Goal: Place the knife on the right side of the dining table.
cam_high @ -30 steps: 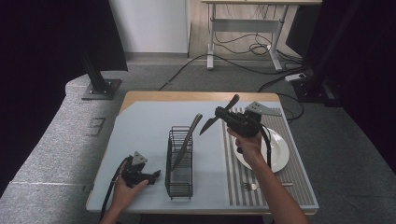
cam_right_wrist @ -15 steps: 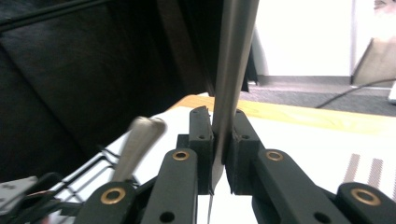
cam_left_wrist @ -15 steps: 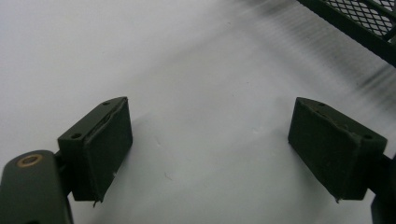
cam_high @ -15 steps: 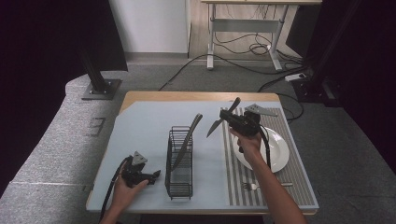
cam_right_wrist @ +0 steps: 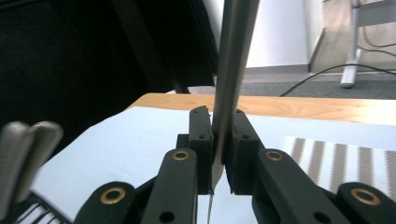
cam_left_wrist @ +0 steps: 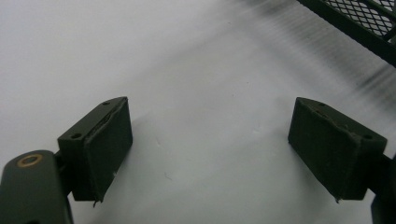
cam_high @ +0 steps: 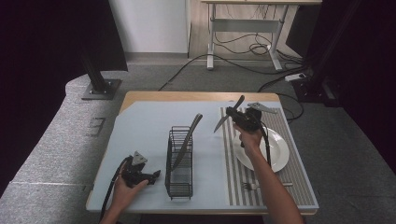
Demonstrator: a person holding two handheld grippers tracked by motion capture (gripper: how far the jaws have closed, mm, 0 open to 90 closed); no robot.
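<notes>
Clamped tight in the right gripper [cam_high: 232,113]: a table knife [cam_high: 219,125], pinched partway along its length, fingers [cam_right_wrist: 201,135] closed flat against both faces of the metal with no gap left in the right gripper view. Held in the air over the desk [cam_high: 140,126], above the inner edge of the striped placemat [cam_high: 233,163], between the white plate [cam_high: 275,154] and the black wire cutlery rack [cam_high: 180,163]. Long axis tilted: pointed blade end low and aimed toward the rack, thicker handle end up and away toward the far side of the desk. Rack to the left of the blade tip and nearer the person, near but apart, already carrying another utensil [cam_high: 187,140] that leans out of its far end. Probably a matter of swinging the blade further down and across to the rack's open top, clear of that leaning utensil. Left gripper [cam_high: 153,176] low at the desk just beside the rack's near end, fingers [cam_left_wrist: 100,149] spread wide with nothing between them but bare desk; nearer the rack, yet empty. Fork [cam_high: 254,185] lying on the placemat, near edge.
</notes>
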